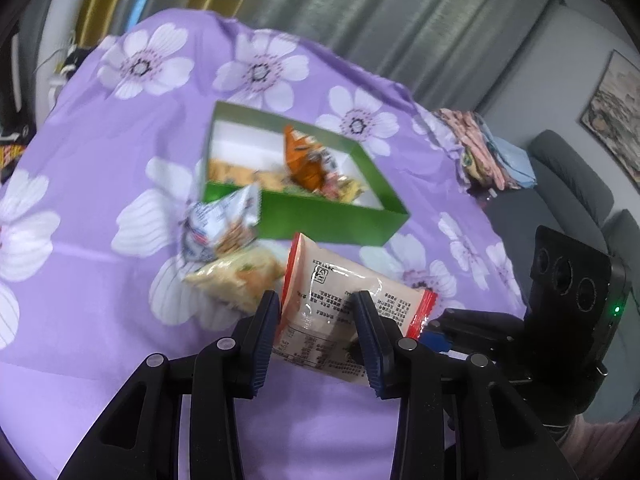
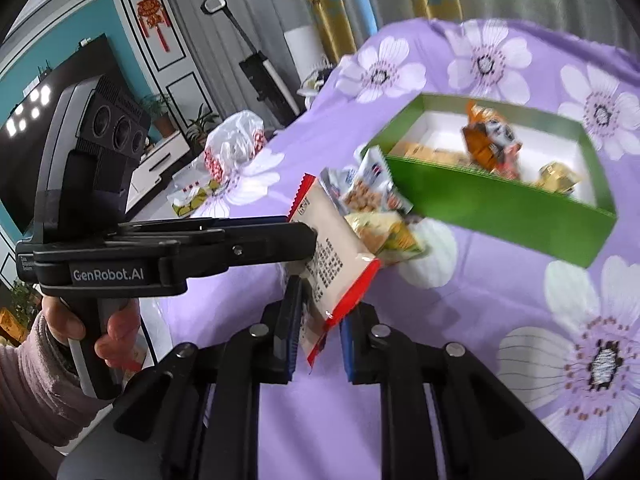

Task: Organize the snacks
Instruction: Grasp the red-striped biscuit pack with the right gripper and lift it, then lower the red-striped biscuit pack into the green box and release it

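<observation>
Packet [image 1: 340, 300], white with red ends, hangs above the purple cloth [image 1: 100, 160], clamped by both tools: the left hand-held gripper [image 1: 318, 334] narrowed across its body, the right hand-held gripper [image 2: 320, 332] pinched tight on one red end. Its long axis runs from the grippers toward the green box [image 1: 332, 220], far end tilted up. This looks like the carry; next it likely needs moving over the box rim, past two loose snacks [image 1: 228, 248], then both grips released

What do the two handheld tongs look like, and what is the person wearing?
Both tongs, left and right, are black with ribbed blue pads and silver pivot pins. The left unit carries white "GenRobot.AI" lettering and three round lenses. The sleeve is pale pink ribbed knit.
</observation>
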A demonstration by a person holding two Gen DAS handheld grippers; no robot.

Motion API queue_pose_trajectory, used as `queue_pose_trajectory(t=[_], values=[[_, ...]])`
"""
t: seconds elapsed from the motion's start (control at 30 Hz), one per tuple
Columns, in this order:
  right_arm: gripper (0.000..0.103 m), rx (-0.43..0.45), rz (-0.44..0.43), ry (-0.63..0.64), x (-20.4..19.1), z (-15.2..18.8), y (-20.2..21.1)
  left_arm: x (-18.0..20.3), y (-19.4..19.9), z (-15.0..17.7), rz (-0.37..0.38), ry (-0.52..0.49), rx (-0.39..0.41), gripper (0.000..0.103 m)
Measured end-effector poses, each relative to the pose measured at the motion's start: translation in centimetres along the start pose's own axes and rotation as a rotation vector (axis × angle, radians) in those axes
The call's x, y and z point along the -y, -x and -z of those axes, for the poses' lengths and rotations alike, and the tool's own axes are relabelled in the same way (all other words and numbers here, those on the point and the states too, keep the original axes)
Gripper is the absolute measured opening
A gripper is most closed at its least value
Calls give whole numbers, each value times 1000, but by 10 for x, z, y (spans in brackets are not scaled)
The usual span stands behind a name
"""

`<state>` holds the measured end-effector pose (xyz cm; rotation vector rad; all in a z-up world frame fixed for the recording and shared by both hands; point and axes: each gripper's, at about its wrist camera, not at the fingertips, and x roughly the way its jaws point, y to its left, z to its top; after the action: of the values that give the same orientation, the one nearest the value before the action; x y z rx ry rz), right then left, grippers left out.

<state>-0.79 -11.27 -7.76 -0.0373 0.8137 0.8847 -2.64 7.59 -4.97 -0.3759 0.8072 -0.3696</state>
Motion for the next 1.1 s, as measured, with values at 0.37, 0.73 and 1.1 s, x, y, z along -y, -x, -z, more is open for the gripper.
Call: queue_pose_trajectory(t=[0.37,0.73,1.1], values=[[18,104,48,6,23,-15,41,42,-12,-35,27,-84,36,39],[18,155,68,14,57,-57,43,44,-37,-84,46,-88,65,39],[18,76,55,-10,88,-83,-8,2,-82,-106,17,-1,10,39]])
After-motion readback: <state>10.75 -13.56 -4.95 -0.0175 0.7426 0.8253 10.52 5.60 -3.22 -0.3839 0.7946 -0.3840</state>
